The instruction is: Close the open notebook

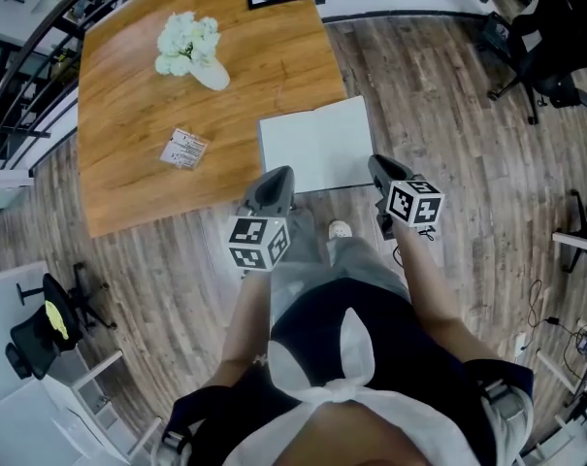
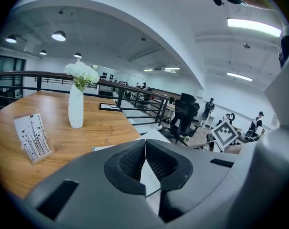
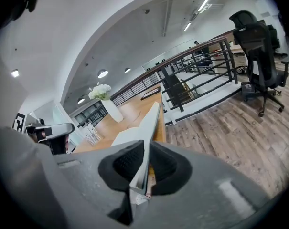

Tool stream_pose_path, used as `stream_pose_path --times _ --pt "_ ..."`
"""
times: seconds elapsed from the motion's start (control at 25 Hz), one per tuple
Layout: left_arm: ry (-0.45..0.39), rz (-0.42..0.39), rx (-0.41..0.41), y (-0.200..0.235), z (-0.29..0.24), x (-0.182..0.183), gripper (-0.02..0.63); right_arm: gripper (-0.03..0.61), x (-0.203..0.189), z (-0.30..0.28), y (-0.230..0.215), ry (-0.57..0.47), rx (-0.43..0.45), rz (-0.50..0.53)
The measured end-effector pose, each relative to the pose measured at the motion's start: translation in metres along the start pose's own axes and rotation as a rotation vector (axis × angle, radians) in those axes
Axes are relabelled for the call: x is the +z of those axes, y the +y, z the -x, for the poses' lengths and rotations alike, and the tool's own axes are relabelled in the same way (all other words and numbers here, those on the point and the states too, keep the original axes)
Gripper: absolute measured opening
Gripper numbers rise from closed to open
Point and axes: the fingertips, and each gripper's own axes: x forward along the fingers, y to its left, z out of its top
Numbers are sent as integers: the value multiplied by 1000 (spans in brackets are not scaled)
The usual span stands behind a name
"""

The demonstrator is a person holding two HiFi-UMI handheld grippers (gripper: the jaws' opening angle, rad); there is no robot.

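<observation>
Wooden table (image 1: 128, 124): white vase (image 1: 213, 76) holds white flowers (image 1: 186, 39). Open notebook (image 1: 317, 149) at near edge. Left gripper (image 2: 145, 141) pinches white page. Right gripper (image 3: 146, 147) clamps right leaf. Leaf stands raised in right gripper view; head view reads flat.

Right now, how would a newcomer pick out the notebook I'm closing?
On the wooden table, look to the edge nearest the person, where the notebook lies open, one side pinched in the right gripper's tongs. It is the large blank white rectangle, unlike the small printed card and the vase of white flowers.
</observation>
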Motion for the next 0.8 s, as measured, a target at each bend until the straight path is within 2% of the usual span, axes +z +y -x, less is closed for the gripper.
stream_pose_path --times 0.48,0.8 --pt "-6 11 5 15 11 -2 20 37 13 4 28 -33 36 8" --pt "2 36 18 24 18 -16 20 40 17 4 43 -50 54 19"
